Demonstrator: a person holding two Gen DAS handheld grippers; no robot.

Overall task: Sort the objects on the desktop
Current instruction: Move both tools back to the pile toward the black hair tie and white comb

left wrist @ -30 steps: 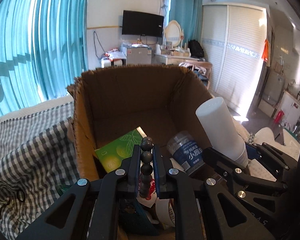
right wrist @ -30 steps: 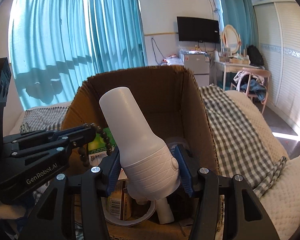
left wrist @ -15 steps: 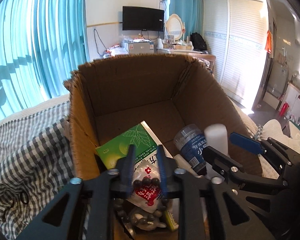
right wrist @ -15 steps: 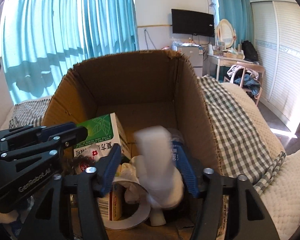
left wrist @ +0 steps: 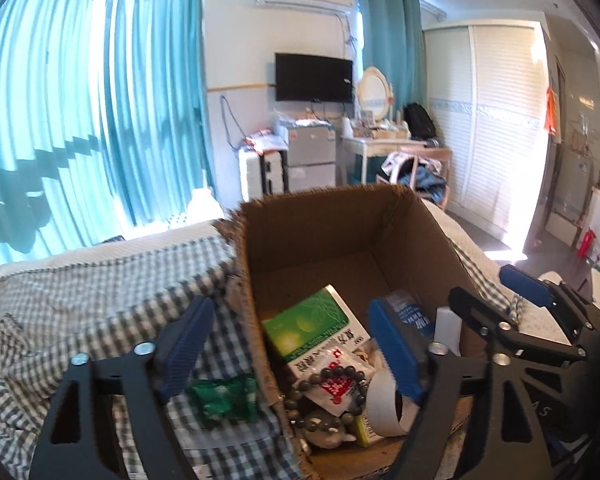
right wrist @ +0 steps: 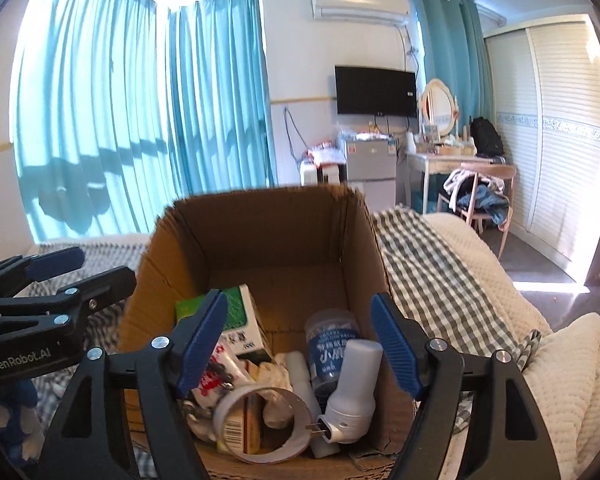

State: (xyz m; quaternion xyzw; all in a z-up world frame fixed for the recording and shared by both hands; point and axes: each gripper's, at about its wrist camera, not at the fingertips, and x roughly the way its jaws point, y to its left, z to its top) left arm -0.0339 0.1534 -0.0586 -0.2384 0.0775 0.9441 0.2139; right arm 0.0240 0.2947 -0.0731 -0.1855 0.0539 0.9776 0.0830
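Both grippers tilted downward, jaws parting, nothing between them.
Left gripper (left wrist: 290, 346): blue-padded jaws spreading wide, empty. Right gripper (right wrist: 300, 342): jaws likewise widening, empty. Each one's black frame shows at the edge of the other's wrist view, side by side, apart.

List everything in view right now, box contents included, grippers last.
cardboard box: 1, brown, open-topped, on the bed
green carton: 1, green and white, inside box, left side
bead bracelet: 1, dark beads, in box on a red-and-white packet
tape roll: 1, white, near front of box
water bottle: 1, clear with blue label, in box, right side
white plug-in device: 1, white, in box, leaning against bottle
green packet: 1, green, on the cloth outside the box, left
checked cloth: 1, grey and white, under and around box
left gripper: 1, black, blue pads, jaws opening, empty
right gripper: 1, black, blue pads, jaws opening, empty
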